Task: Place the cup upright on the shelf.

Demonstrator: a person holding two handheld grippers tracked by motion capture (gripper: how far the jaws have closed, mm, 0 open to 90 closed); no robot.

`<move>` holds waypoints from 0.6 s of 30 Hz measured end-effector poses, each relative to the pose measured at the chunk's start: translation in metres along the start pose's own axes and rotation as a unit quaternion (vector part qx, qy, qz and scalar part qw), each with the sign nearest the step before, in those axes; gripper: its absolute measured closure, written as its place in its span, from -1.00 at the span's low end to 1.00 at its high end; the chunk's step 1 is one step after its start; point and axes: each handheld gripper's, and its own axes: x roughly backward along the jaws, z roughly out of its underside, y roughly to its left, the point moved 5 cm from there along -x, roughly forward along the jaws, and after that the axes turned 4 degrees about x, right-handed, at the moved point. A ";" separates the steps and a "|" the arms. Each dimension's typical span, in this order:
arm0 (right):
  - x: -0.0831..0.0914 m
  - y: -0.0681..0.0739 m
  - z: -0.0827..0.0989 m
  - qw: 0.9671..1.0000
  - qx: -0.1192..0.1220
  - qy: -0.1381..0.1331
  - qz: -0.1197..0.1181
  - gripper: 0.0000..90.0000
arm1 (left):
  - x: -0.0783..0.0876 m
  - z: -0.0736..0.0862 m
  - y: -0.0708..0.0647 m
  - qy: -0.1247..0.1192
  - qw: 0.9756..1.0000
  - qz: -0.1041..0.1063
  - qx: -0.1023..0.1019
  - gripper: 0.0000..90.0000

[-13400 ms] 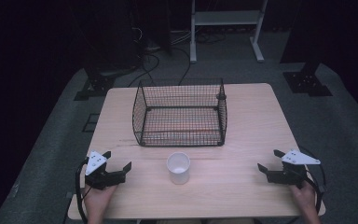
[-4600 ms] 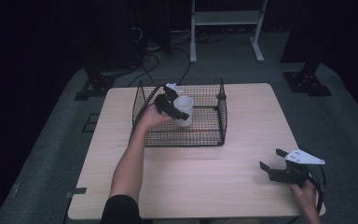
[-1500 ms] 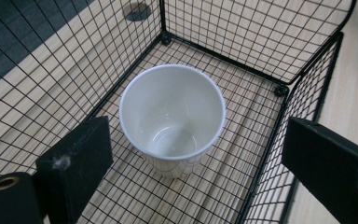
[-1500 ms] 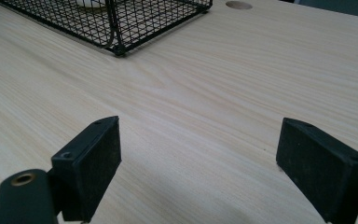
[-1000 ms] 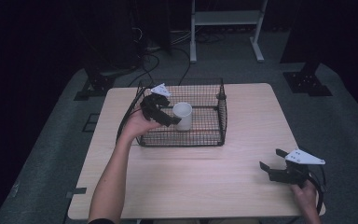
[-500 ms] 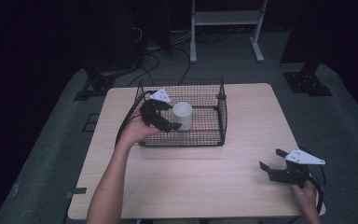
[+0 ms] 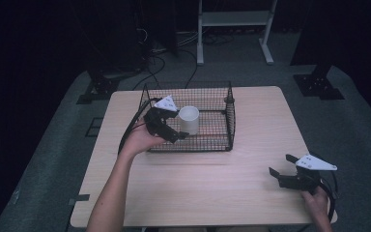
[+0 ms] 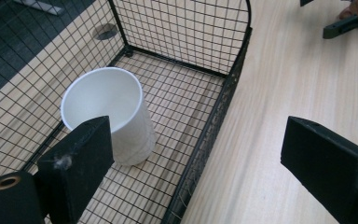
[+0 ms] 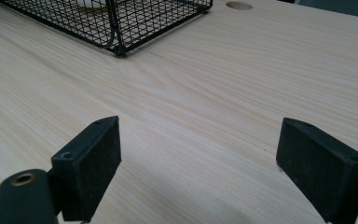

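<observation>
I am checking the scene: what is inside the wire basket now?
A white paper cup stands upright on the floor of the wire basket. It looks empty, but its very bottom is not visible. Nothing else lies inside.

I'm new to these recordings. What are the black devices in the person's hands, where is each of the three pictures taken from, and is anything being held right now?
No robot here: a person holds a two-jaw tool in each hand. The high view looks down on the wooden table from above the person's side. The other two pictures come from cameras riding on the tools, looking along their black jaws.

On the table stands a black wire basket, and inside it a white cup stands upright. The left tool is at the basket's left side. In its own view the jaws stand wide apart with the cup beyond them, so it holds nothing. The right tool rests near the table's right front corner, jaws also open, with bare wood between them.
</observation>
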 end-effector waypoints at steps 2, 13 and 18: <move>0.000 0.000 0.000 1.000 0.000 0.000 0.000 -0.71 | 0.001 0.002 -0.001 0.000 1.000 0.000 -0.002 -0.81; 0.000 -0.001 0.000 1.000 -0.002 0.001 0.003 -0.71 | 0.004 0.012 -0.011 -0.001 1.000 0.003 -0.005 -0.82; 0.000 -0.001 0.000 1.000 -0.001 0.001 0.003 -0.71 | 0.005 0.016 -0.016 -0.003 1.000 0.004 -0.006 -0.82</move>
